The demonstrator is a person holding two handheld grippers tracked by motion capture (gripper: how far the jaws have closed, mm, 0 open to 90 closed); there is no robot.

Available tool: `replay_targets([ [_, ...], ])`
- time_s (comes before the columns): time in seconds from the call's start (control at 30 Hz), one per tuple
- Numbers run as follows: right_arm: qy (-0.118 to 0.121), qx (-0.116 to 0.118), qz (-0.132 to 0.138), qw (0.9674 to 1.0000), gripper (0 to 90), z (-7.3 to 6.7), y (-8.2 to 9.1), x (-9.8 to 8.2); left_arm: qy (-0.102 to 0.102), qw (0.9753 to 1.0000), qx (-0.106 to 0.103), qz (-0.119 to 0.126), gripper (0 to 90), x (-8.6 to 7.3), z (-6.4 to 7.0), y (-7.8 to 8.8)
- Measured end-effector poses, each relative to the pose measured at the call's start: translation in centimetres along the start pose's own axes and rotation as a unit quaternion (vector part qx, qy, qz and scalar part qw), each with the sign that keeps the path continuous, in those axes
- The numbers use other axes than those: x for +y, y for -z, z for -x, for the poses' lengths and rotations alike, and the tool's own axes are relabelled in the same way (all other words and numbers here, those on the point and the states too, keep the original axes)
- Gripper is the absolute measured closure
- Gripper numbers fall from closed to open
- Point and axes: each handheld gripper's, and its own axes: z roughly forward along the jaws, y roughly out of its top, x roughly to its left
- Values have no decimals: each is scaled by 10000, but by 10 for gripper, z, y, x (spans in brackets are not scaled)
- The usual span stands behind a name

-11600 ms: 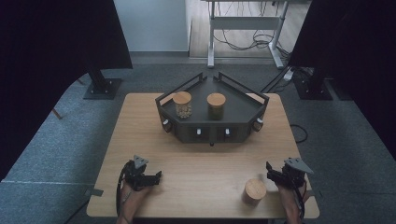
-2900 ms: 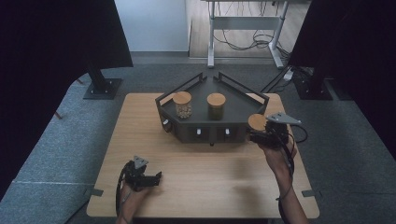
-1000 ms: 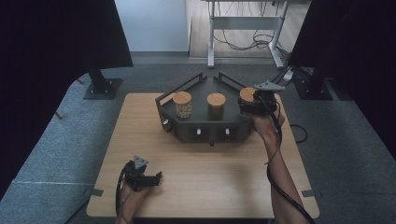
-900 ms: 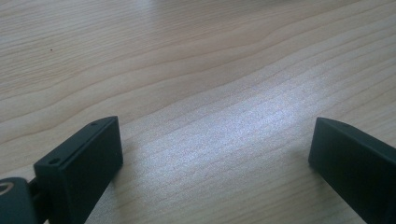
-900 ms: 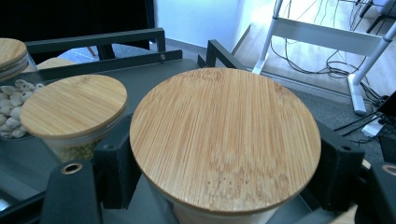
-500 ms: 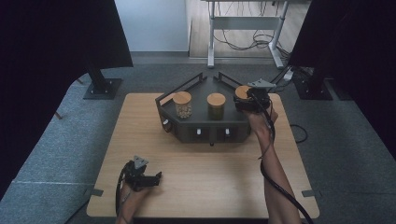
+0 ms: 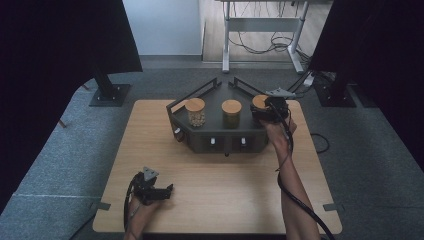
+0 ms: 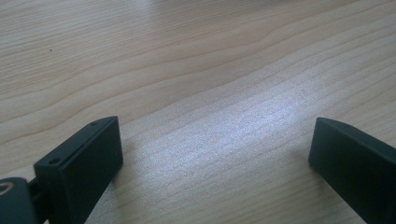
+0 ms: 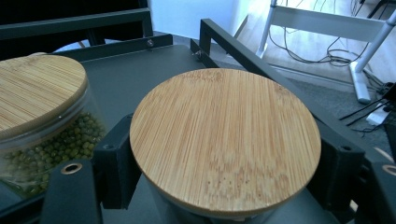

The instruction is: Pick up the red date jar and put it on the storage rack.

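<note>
A glass jar with a round bamboo lid (image 9: 224, 140) sits between the jaws of my right gripper (image 7: 264, 113), which is shut on it below the lid. In the high view this jar (image 7: 259, 102) is at the right end of the black angular rack (image 7: 215, 143); whether it rests on the deck I cannot tell. Beside it stands a lidded jar of green beans (image 9: 42, 116), at the middle of the rack (image 7: 231, 113). A third lidded jar (image 7: 195, 111) stands at the rack's left. My left gripper (image 7: 167, 190) rests on the wooden table, jaws wide open (image 8: 215, 154) with only bare wood between them.
The rack has raised black rails (image 9: 243, 46) at its back and knobs on its front wall. The wooden table (image 7: 225, 190) stands on grey carpet. A white desk frame with cables (image 7: 260, 30) is behind, and dark curtains hang at both sides.
The right hand has carried the jar from the table's front right up to the rack, and in the last second lowered it a little leftward onto the rack's right end. The left gripper stayed put.
</note>
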Motion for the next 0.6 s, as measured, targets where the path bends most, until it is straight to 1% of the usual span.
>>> replay_targets([
  [0.13, -71, -9, -18, 10000, 240, 1, -3, -4, 1, 10000, 0, 0, 25, 0, 0, 0],
  [0.23, -208, 45, 34, 9998, 240, 4, -3, -6, 1, 10000, 0, 0, 25, 0, 0, 0],
  [0.6, -209, 80, 30, 9997, 238, 5, -2, -7, 1, 10000, -1, -1, 25, 0, 0, 0],
])
